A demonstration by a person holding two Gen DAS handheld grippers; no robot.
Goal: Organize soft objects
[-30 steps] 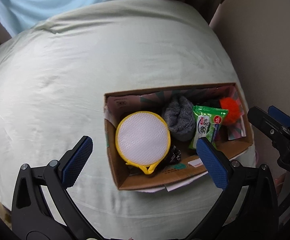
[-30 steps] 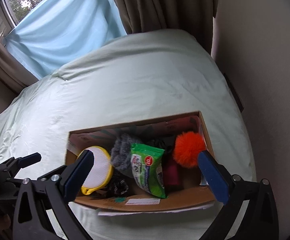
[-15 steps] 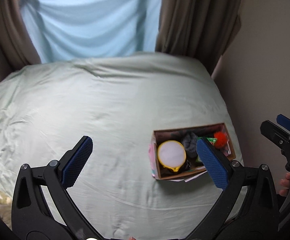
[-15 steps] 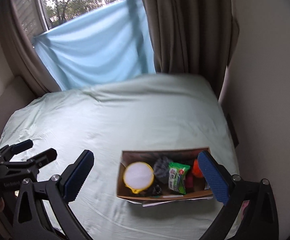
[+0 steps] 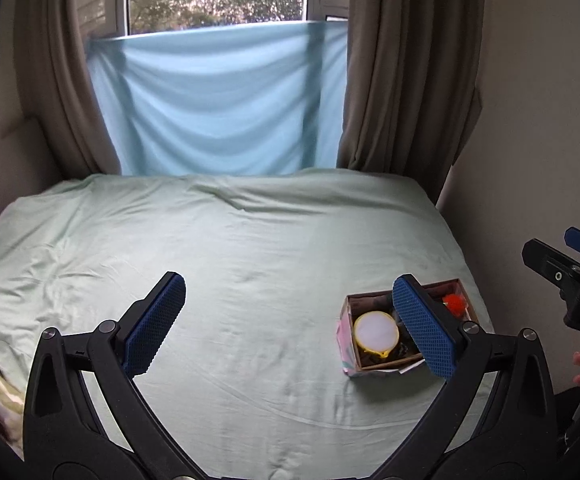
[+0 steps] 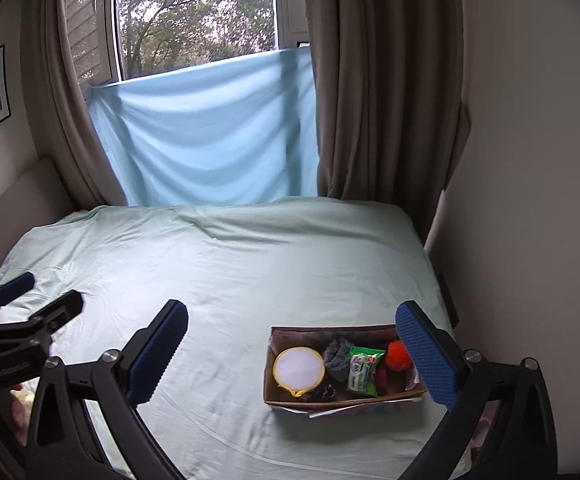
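- Box [image 6: 344, 368] sat on the bed [image 6: 225, 264] at its near right corner, by the wall. All soft items were packed inside: round yellow-rimmed pad [image 6: 298, 367], grey sock [image 6: 338, 354], green pack [image 6: 364, 370], orange pom [image 6: 397, 355]. Looked like sorting was done.
- Left gripper [image 5: 290, 326] fingers were spread wide, holding nothing, well back from the box.
- Right gripper [image 6: 292, 354] was likewise wide and empty; probably retracted because nothing was left loose on the sheet.
- Versus 1.0 s ago: both cameras had been close over the box; they had pulled back and tilted up, so window [image 6: 197, 20] and curtains [image 6: 382, 80] showed. Box contents unchanged.
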